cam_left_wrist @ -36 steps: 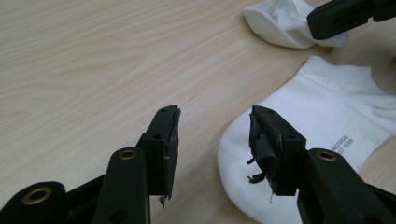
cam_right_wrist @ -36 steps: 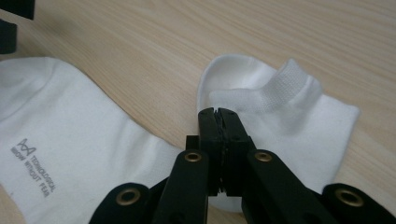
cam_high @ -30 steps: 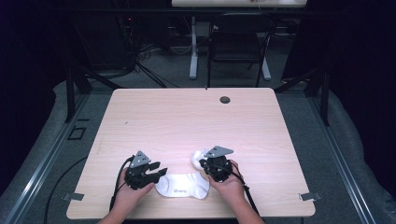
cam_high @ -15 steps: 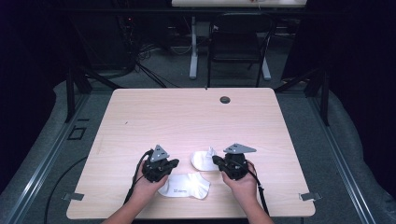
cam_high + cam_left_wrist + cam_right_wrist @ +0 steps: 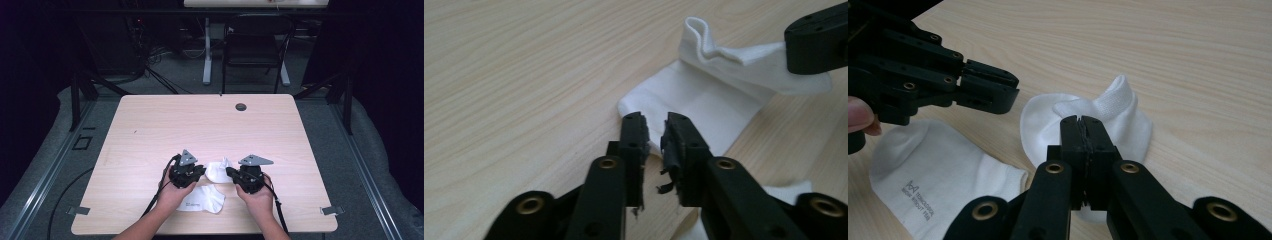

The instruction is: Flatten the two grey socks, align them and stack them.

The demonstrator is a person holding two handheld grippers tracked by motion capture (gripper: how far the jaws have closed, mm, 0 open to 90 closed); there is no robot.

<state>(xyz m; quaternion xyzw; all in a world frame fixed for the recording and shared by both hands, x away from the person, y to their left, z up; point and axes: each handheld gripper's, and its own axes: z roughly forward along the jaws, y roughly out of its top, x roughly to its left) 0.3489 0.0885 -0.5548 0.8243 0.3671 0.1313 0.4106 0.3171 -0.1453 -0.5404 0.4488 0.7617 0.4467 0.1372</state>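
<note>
1. The person is standing at the near edge of the wooden counter [image 5: 150, 125], holding a gripper in each hand.
2. Two white socks are lying near that edge: a folded sock [image 5: 216, 171] is sitting between the two grippers, and a flat sock [image 5: 202, 198] with small grey print is lying just nearer the person, under the left hand.
3. The right gripper [image 5: 231, 172] is pointing toward the left one, its jaws clenched tight on the folded sock's fabric; in the right gripper view the ribbed cuff [image 5: 1115, 102] is standing up just beyond the closed tips.
4. The left gripper [image 5: 200, 170] is pointing at the same sock from the other side; its jaws have just been opening and are standing slightly apart, released, with the sock's edge lying just beyond the tips in the left gripper view and nothing pinched.
5. Beyond the counter a dark chair [image 5: 255, 50] is standing on the floor.
</note>
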